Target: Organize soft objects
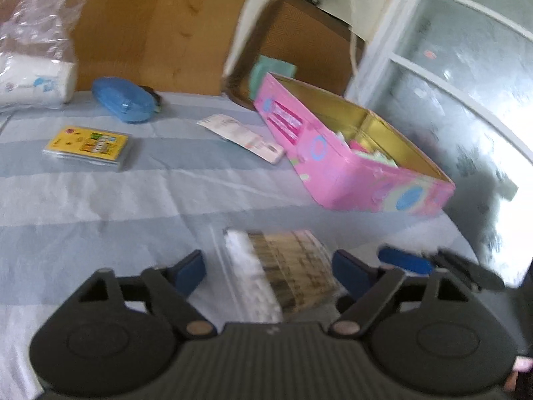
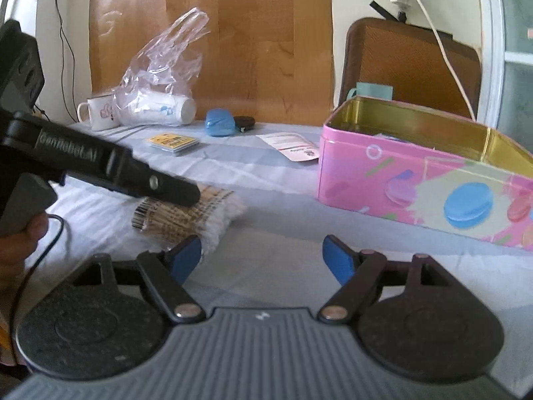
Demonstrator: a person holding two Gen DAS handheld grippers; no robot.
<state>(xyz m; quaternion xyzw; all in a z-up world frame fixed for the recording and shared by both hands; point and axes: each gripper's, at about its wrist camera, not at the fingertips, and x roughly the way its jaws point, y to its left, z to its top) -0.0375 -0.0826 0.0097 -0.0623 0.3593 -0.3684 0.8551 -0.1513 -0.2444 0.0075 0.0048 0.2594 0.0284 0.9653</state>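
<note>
A clear bag of cotton swabs (image 1: 286,273) lies on the striped cloth, between the open fingers of my left gripper (image 1: 268,271). The bag also shows in the right wrist view (image 2: 186,216), partly under the left gripper's arm (image 2: 100,166). My right gripper (image 2: 263,258) is open and empty, just right of the bag. An open pink tin (image 1: 349,163) with a gold inside stands to the right and holds some small items; it also shows in the right wrist view (image 2: 423,180).
On the cloth lie a yellow card pack (image 1: 88,146), a blue case (image 1: 123,100), a paper sachet (image 1: 243,136), and a clear plastic bag with a white cup (image 2: 160,106). A mug (image 2: 98,113) stands at the back left. A brown tray (image 2: 409,63) leans on the wall.
</note>
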